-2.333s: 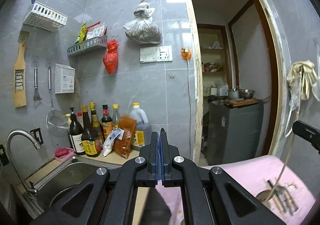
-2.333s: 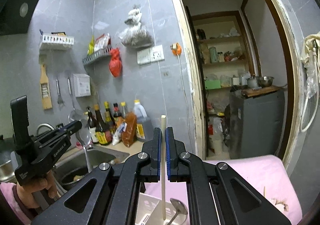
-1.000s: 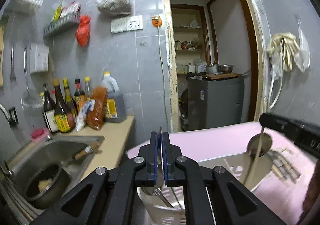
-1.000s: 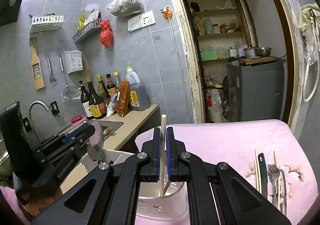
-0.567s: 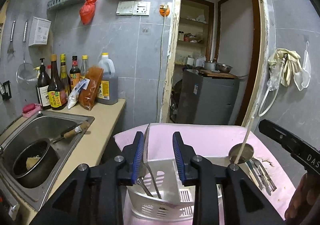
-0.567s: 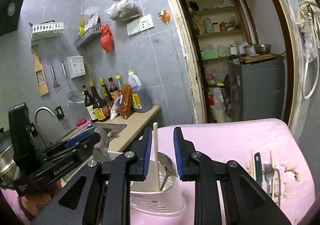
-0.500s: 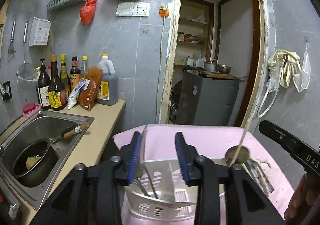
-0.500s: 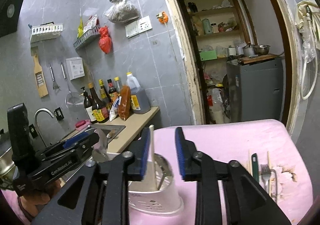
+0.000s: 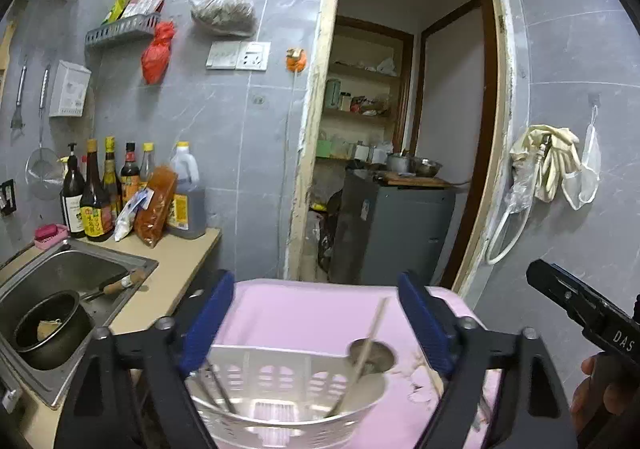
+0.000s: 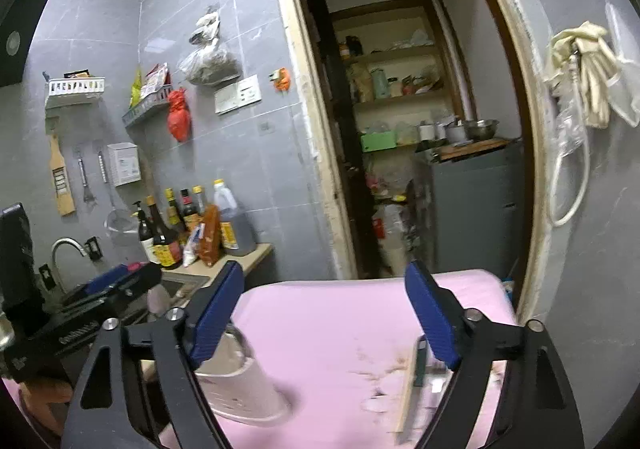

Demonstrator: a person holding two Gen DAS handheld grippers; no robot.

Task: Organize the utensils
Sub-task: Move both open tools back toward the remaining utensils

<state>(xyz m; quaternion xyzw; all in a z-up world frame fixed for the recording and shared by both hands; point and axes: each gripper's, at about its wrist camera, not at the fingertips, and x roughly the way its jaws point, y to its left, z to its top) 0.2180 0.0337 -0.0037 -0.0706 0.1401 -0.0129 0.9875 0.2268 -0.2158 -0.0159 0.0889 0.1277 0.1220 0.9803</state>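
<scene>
Evidently both tools are letting go — the left gripper (image 9: 316, 319) and right gripper (image 10: 324, 315) are opening with nothing between them, since the ladle (image 9: 370, 349) stands in the white basket (image 9: 280, 369) — more utensils (image 10: 418, 373) wait on the pink cloth (image 10: 340, 325).

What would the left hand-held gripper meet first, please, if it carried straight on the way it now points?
Probably nothing close: the left hand-held gripper, jaws opening and empty, points over the white basket and pink cloth towards the doorframe. Depth is unclear.

Pink-covered table (image 10: 332, 325): white utensil basket (image 10: 240, 389) at left, loose cutlery (image 10: 416, 373) lying at right.
</scene>
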